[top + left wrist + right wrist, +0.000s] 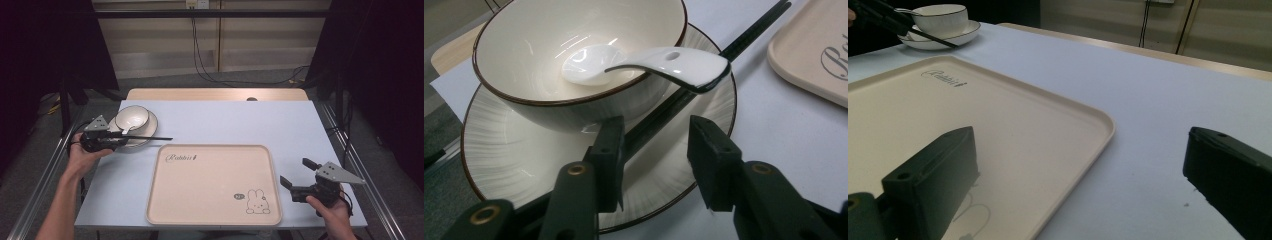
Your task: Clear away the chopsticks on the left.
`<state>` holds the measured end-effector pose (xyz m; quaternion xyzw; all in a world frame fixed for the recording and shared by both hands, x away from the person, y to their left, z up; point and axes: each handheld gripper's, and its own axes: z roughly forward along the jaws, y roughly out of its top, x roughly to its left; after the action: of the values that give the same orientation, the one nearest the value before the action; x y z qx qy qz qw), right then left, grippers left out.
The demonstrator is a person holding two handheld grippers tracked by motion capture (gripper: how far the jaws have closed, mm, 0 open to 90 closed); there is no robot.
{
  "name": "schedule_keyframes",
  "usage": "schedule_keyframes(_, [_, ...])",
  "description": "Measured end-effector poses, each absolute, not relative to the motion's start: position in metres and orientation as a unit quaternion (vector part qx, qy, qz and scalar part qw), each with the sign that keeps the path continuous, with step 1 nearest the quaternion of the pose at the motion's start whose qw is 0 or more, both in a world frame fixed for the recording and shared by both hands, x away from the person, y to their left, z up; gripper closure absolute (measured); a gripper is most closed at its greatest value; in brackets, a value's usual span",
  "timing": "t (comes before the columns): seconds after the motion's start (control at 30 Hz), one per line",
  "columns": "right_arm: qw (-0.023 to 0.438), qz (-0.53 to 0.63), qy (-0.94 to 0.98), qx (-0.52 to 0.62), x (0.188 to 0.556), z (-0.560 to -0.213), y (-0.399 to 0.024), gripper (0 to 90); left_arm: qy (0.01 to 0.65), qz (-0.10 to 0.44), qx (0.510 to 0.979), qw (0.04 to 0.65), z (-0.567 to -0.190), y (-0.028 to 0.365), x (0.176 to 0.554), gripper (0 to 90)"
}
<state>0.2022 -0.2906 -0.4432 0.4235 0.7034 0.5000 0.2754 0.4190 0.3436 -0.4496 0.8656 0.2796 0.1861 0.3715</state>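
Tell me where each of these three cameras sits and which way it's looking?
High view: above the person's side, looking forward and down on the table; forearms and both grippers show.
Left gripper view: rides the left gripper, facing chopsticks, bowl, spoon and plate; its jaws show.
Right gripper view: rides the right gripper, facing across the tray; its jaws show.
Shared: bowl and tray appear in all three.

Black grippers (119, 140) (grey three-cornered plates)

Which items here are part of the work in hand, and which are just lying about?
In use: chopsticks between the left gripper's fingers; plate they lie across; bowl; spoon.
Lying about: tray; open right gripper beside it; wall cables.
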Motion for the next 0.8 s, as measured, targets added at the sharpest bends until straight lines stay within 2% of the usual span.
schedule_keyframes(0.23, [0.275, 0.5, 0.703, 0.423, 0.203, -0.443, -0.29, 0.9, 0.29, 0.194, 0.857, 0.378, -0.454, 0.35, 0.422, 53.6])
schedule_keyframes(0.43, [0.276, 0.5, 0.703, 0.424, 0.203, -0.443, -0.291, 0.9, 0.277, 0.186, 0.867, 0.371, -0.452, 0.346, 0.421, 63.7])
schedule_keyframes(0.8, [0.273, 0.496, 0.707, 0.423, 0.203, -0.444, -0.29, 0.9, 0.259, 0.157, 0.891, 0.339, -0.448, 0.333, 0.426, 66.9])
